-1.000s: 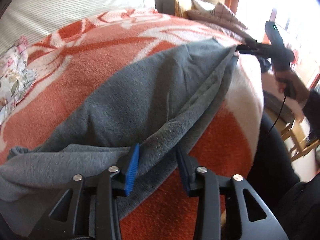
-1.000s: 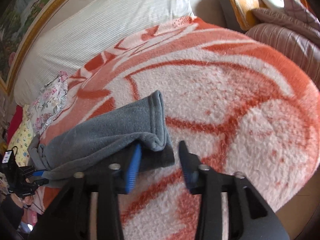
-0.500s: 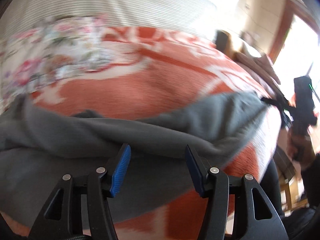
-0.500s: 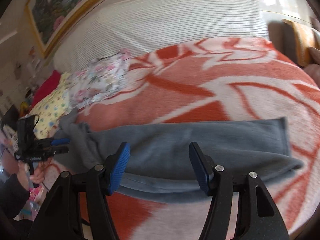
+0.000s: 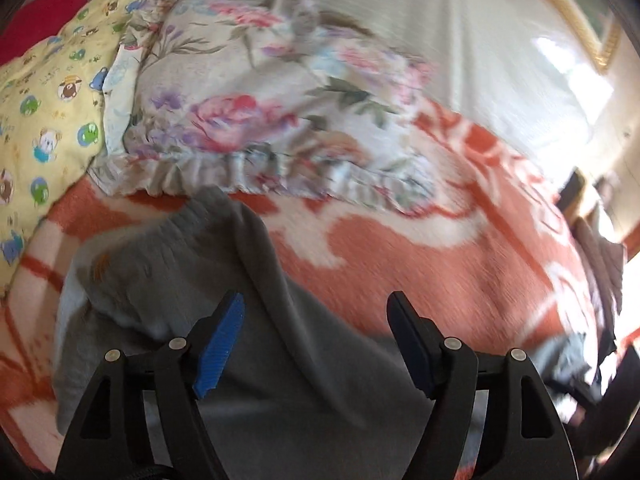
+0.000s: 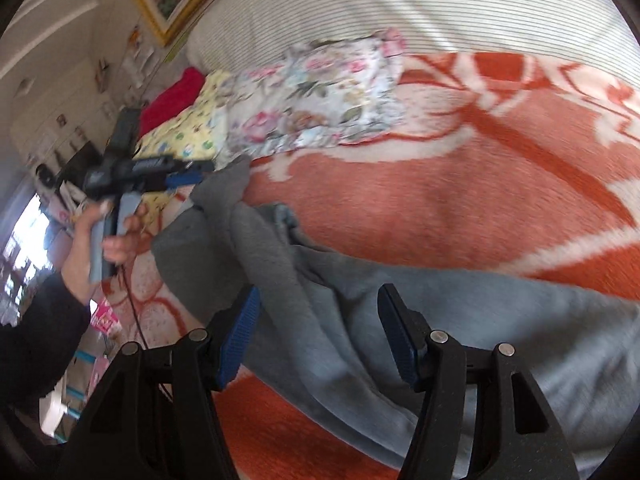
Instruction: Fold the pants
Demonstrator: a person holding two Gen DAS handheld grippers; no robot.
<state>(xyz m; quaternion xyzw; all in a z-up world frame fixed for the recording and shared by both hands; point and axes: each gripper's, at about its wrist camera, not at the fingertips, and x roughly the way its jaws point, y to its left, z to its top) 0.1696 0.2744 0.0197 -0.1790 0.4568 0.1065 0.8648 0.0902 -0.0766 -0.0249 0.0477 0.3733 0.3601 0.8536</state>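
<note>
The grey fleece pants [image 5: 256, 320] lie stretched across the orange and white blanket [image 5: 460, 272]. In the left wrist view my left gripper [image 5: 314, 340] is open and empty, hovering over the waist end. In the right wrist view the pants [image 6: 360, 320] run from the bunched waist at left to the legs at right. My right gripper [image 6: 318, 336] is open and empty above the middle of the pants. The left gripper [image 6: 188, 174] also shows in the right wrist view, held by a hand near the waist end, its jaws apart.
A floral pillow [image 5: 272, 112] and a yellow cartoon-print pillow [image 5: 44, 92] lie just behind the waist end. A striped white headboard cushion [image 6: 400, 0] stands at the back. The bed's edge and room clutter [image 6: 80, 360] are at the left.
Both grippers have let go of the pants and opened wide. Both views have swung left toward the waist end and the pillows.
</note>
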